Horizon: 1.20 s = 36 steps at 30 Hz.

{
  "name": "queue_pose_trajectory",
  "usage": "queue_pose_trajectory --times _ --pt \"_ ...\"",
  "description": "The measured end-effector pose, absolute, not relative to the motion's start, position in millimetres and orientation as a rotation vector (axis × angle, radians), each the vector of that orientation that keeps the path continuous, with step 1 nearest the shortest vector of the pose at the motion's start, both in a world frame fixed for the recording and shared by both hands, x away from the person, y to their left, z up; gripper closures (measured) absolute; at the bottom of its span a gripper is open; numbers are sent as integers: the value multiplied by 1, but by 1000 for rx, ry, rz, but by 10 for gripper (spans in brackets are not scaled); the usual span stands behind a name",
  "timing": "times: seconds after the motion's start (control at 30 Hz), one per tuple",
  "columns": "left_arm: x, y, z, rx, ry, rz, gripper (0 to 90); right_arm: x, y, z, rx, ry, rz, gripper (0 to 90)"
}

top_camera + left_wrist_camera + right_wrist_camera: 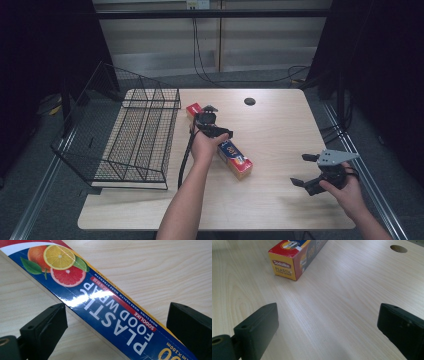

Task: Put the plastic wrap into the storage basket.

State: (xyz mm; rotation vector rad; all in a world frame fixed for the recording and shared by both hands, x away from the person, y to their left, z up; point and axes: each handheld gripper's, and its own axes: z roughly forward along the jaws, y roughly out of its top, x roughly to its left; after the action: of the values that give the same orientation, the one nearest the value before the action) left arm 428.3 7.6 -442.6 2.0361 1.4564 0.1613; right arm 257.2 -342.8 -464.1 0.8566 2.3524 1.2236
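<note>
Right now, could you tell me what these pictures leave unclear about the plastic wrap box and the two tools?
- Plastic wrap box: in the high view its middle is hidden by the left tool and the hand.
- Same box: in the left gripper view both ends are cut off by the picture's edges.
- Same box: in the right gripper view its far end is cut off by the top edge.
- Right tool: the high view leaves its jaw tips small and dark.

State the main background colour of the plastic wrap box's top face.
Dark blue on the plastic wrap box, clearest in the left gripper view.
</note>
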Motion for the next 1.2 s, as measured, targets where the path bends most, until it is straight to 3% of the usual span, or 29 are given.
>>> queue_pose_trajectory --times 1.2 --pt "436 -2 -458 2049 1564 176 0 257 -345 -462 853 2328 1250 32"
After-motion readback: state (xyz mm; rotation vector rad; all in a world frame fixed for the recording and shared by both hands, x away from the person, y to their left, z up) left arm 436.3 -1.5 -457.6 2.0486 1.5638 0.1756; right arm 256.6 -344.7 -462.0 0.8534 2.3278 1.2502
